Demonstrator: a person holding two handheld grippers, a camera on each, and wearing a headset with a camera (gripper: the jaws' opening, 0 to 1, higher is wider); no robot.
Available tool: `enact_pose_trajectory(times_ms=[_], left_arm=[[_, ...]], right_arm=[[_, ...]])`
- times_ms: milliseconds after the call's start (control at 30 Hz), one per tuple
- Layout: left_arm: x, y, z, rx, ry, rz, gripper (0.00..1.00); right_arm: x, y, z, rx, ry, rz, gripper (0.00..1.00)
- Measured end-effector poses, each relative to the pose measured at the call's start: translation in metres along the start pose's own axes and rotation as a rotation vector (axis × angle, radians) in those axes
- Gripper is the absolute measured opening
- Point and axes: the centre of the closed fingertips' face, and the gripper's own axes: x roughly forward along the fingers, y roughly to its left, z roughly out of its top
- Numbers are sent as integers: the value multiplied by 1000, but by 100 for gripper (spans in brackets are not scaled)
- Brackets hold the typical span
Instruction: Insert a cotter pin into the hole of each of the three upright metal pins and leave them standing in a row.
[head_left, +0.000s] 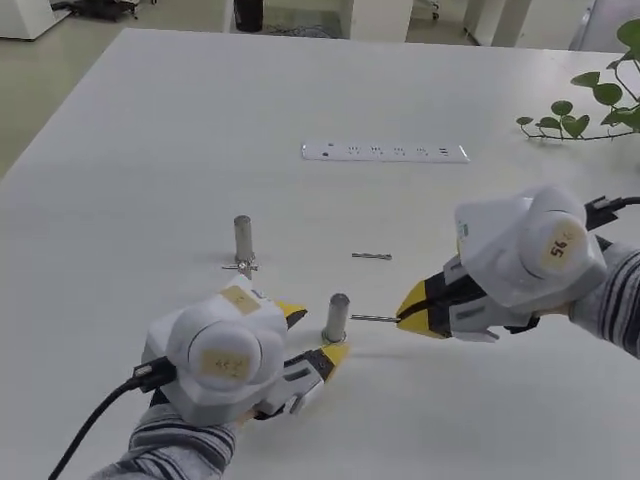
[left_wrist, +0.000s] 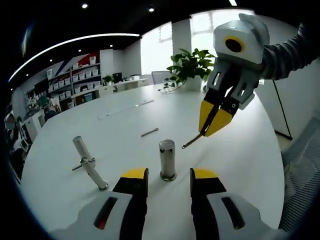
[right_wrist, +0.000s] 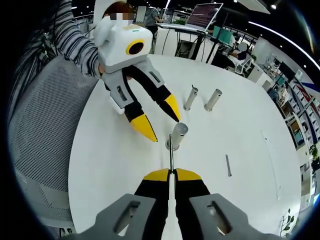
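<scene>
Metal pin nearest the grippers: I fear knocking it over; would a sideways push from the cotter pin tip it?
Probably: the metal pin stands tall on a narrow base, and the left gripper isn't clamping it. Toppled, its round body would likely roll.

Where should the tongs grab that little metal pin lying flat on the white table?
Probably pinch the small silver cotter pin across its thin shaft, near the middle, from above: it lies flat on the white table, leaving no room underneath.

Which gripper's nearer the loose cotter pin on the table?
Right. The right gripper, gripping a second cotter pin, is by the loose cotter pin; the left gripper, at the near metal pin, is farther.
</scene>
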Motion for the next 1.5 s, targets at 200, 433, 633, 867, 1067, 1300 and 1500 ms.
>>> enact_pose_trajectory(times_ms=[200, 433, 633, 867, 1067, 1300, 1500], left_arm=[[12, 2, -2, -39, 11, 18, 25], [20, 1, -1, -69, 8, 36, 21], [28, 1, 0, -101, 10, 59, 19], [31, 0, -4, -109, 27, 65, 14], [32, 2, -6, -102, 33, 69, 10], [32, 2, -6, -68, 31, 38, 10], [33, 1, -7, -62, 26, 30, 9]], right_arm=[[1, -7, -2, 5, -1, -12, 0], [3, -12, -3, 5, -2, -15, 0], [5, -12, -4, 4, -3, -9, 0], [4, -14, -1, -4, -5, -6, 0], [5, -13, 1, -19, -3, 3, 0], [3, -14, 6, -49, -18, 32, 0], [8, -13, 11, -62, -23, 50, 0]])
